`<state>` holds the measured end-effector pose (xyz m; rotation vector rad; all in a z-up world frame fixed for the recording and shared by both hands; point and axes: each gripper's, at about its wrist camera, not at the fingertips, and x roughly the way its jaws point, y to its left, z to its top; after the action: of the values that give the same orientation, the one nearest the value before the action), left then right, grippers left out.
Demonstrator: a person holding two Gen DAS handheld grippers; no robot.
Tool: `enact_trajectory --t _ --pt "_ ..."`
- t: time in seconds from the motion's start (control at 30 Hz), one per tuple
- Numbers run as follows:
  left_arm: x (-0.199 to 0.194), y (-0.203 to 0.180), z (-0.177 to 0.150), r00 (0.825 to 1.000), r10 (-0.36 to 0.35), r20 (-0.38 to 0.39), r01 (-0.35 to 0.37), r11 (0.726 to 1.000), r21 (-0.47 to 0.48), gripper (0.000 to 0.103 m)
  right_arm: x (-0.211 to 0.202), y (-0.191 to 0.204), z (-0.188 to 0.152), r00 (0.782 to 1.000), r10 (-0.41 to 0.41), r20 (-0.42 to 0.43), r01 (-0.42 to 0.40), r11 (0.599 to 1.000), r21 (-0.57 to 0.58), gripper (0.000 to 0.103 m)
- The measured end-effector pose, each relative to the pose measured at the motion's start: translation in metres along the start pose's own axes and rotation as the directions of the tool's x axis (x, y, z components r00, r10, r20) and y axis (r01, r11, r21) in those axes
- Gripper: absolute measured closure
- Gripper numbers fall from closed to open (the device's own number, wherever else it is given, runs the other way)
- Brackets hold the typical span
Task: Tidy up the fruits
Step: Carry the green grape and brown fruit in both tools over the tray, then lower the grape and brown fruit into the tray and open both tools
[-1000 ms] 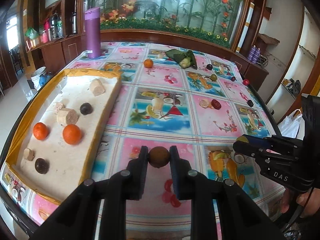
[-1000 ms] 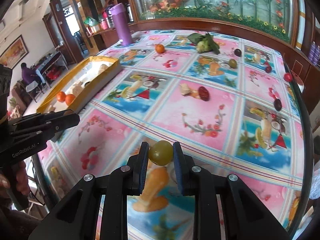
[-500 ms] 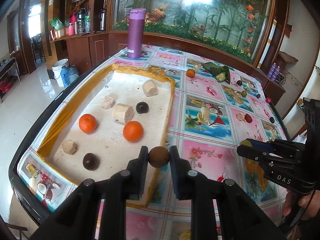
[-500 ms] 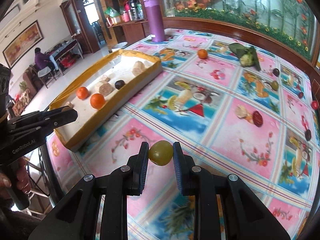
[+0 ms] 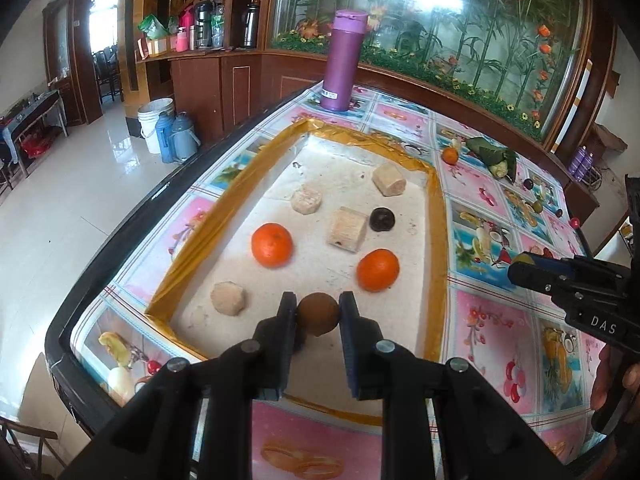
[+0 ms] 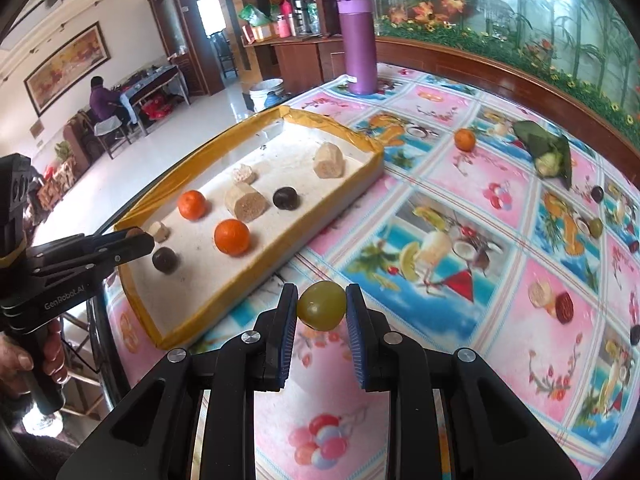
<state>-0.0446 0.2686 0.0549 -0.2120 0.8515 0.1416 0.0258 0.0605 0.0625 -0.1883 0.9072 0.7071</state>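
Note:
My left gripper is shut on a round brown fruit and hangs over the near end of the white tray with a yellow rim. In the tray lie two oranges, two dark fruits and several beige chunks. My right gripper is shut on a green grape above the tablecloth, right of the tray. The left gripper shows at the left of the right wrist view, the right gripper at the right of the left wrist view.
A purple flask stands beyond the tray. On the patterned tablecloth to the right lie an orange, a leaf bundle and several small fruits. The table's dark edge runs left of the tray; a person sits far off.
Both grippers have moved left toward the tray, each keeping its fruit. The left one went from over the tablecloth to over the tray's near end; the right one came closer to the tray's side.

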Motion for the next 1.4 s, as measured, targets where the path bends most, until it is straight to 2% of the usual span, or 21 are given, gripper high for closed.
enact_trajectory --t 0.33,0.57,0.87,1.3,1.4 --pt "0.014 0.013 0.009 0.999 -0.010 -0.036 0.010 1.000 0.001 0.079 0.042 0.011 0.046 0.999 0.039 -0.014 -0.039 0.999 -0.037 0.080" --pt "0.031 0.006 0.015 0.997 -0.046 -0.063 0.046 0.999 0.006 0.079 0.079 0.007 0.073 0.999 0.014 -0.039 -0.016 0.999 -0.041 0.080" --pt "0.050 -0.001 0.018 0.993 -0.057 -0.100 0.059 0.998 0.015 0.079 0.111 0.000 0.083 0.997 -0.008 -0.075 0.004 0.998 -0.056 0.079" --pt "0.068 -0.007 0.014 0.990 -0.045 -0.133 0.049 0.998 0.029 0.079 0.124 0.003 0.091 0.997 -0.033 -0.074 0.024 0.993 -0.120 0.079" --pt "0.068 -0.008 0.014 0.991 -0.038 -0.131 0.043 0.998 0.039 0.079 0.131 0.007 0.091 0.994 -0.044 -0.100 0.029 0.989 -0.147 0.079"
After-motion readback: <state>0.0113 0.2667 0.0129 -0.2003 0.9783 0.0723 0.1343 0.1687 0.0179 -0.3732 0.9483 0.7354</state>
